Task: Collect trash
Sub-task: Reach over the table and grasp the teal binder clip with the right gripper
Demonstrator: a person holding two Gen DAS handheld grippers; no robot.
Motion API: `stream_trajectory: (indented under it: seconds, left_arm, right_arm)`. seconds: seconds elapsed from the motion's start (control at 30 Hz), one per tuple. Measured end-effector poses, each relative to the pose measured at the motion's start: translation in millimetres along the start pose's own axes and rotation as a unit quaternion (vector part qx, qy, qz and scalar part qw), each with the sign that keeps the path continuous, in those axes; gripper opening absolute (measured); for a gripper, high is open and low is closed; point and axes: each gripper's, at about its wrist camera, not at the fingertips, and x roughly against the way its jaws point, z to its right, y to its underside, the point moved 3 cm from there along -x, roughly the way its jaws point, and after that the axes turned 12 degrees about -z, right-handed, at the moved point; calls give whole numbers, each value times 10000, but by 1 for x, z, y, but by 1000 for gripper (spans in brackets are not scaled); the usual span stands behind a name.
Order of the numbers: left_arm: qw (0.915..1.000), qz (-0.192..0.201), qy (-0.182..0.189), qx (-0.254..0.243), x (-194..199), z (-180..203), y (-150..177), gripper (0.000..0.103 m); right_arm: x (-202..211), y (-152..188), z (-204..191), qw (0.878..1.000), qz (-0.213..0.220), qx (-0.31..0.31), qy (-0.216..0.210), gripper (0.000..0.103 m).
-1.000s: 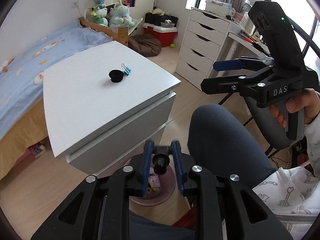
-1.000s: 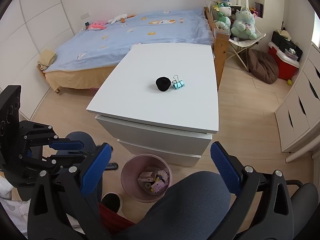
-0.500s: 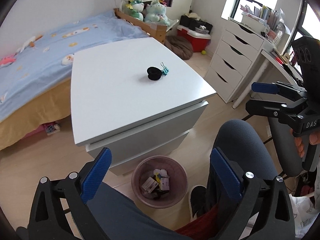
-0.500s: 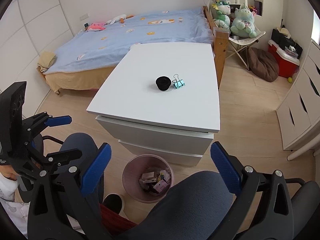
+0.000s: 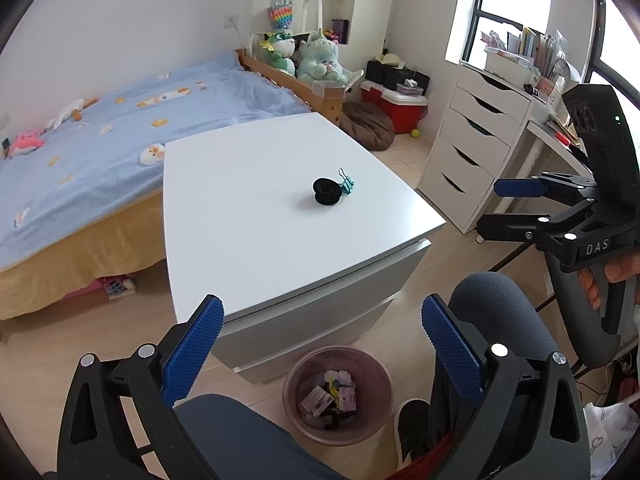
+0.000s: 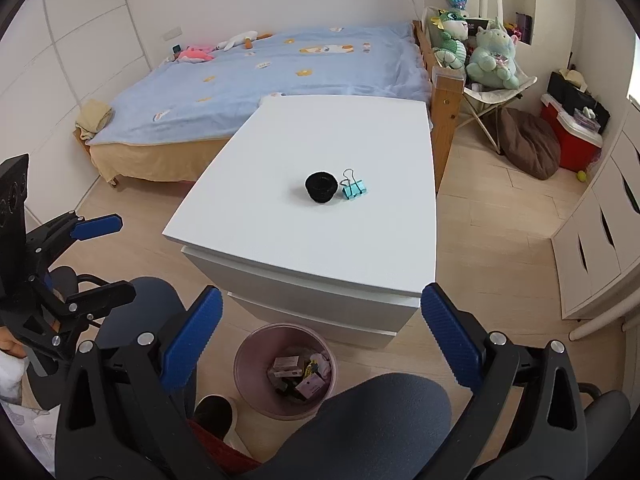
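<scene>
Both tools are empty, and the step in hand is judged to be the approach to the next pickup. The left gripper has its blue pads spread wide with nothing between them; the right gripper is likewise spread wide and empty. In the left wrist view, the right gripper appears at 3 o'clock, held in the person's hand, jaws apart. Two items remain on the white cabinet top: a black round cap and a teal binder clip. In the right wrist view the clip lies just beside the cap, on its 3 o'clock side; whether they touch cannot be determined. Both sit near the middle of the top, at about 12 o'clock from the right gripper and well apart from it. The pink trash bin stands on the floor in front of the cabinet drawers, at 6 o'clock from the two items, and already holds several small boxes and wrappers. The next move calls for advancing one gripper over the cabinet top, straddling a single item with the pads, and closing. The cap, being low and round, is judged likely to slip unless gripped across its width.
</scene>
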Motion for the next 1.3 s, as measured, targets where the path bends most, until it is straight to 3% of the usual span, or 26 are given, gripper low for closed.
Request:
stream_trajectory:
  seconds: [0.27,0.77,0.97,1.1,1.3]
  left_arm:
    - [10000,88,40,-17,1,1,-13,95]
    - [9999,46,42,99,-5,-9,-19,95]
    - [9999,16,38,124,-8,-12,-21,95]
    - [9999,-6,50,149,-10,-14,-20,95]
    - [9998,-65,54,199,-13,-19,-18,95]
  right_arm:
    - [-16,-44,13,9985,50,538,81,98]
    - [-92,-109,37,9887,-621,1365,87,97]
    - [-121,-116,38,9809,-951,1691,98,87]
    - [-141,-117,39,9756,-1211,1830,102,72]
    - [-154,-119,38,9730,-1292,1911,11,59]
